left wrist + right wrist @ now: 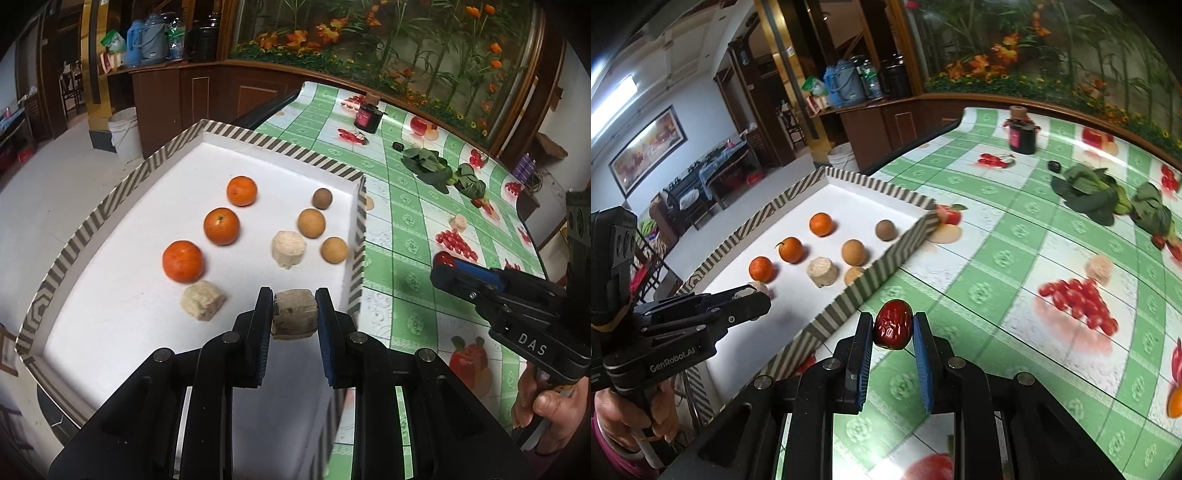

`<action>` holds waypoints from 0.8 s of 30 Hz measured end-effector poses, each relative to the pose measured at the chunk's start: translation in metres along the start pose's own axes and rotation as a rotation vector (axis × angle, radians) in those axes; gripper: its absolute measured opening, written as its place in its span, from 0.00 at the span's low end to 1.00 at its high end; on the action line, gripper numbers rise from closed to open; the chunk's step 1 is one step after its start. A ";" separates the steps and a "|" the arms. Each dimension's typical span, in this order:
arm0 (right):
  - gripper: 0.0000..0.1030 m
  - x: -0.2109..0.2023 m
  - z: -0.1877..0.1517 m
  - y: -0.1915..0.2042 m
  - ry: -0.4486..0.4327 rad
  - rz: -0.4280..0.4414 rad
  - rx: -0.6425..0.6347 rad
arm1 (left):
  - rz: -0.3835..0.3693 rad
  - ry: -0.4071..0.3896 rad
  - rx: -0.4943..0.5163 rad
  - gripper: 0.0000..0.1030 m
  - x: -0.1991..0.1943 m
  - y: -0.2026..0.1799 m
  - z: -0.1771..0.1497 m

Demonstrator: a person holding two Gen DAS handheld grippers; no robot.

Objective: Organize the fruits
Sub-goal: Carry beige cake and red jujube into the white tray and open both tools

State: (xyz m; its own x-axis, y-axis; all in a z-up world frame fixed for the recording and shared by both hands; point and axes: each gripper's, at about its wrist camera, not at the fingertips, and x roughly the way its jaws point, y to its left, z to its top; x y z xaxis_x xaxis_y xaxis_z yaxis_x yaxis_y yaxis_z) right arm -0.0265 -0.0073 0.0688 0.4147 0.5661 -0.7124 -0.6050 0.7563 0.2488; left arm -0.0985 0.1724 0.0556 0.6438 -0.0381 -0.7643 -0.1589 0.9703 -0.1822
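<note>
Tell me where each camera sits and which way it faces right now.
Left wrist: rides the left gripper, above the tray, facing the oranges; its fingers clamp a beige chunk; the right gripper shows.
Right wrist: rides the right gripper, over the green tablecloth beside the tray, holding a red date; the left gripper shows.
Shared: tray, oranges, greens.
</note>
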 end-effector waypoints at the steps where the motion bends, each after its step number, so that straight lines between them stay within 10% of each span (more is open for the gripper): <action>1: 0.20 0.002 0.002 0.002 0.004 0.001 -0.007 | 0.000 0.002 -0.002 0.22 0.000 0.001 0.000; 24: 0.20 0.081 0.073 0.034 0.045 0.062 -0.114 | 0.022 0.066 -0.002 0.22 0.034 0.005 0.003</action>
State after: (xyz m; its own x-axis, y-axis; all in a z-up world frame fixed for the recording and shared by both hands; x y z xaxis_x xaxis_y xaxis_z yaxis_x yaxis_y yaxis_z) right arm 0.0362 0.0880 0.0668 0.3450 0.5930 -0.7276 -0.7031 0.6768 0.2182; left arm -0.0747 0.1770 0.0303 0.5890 -0.0321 -0.8075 -0.1746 0.9706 -0.1659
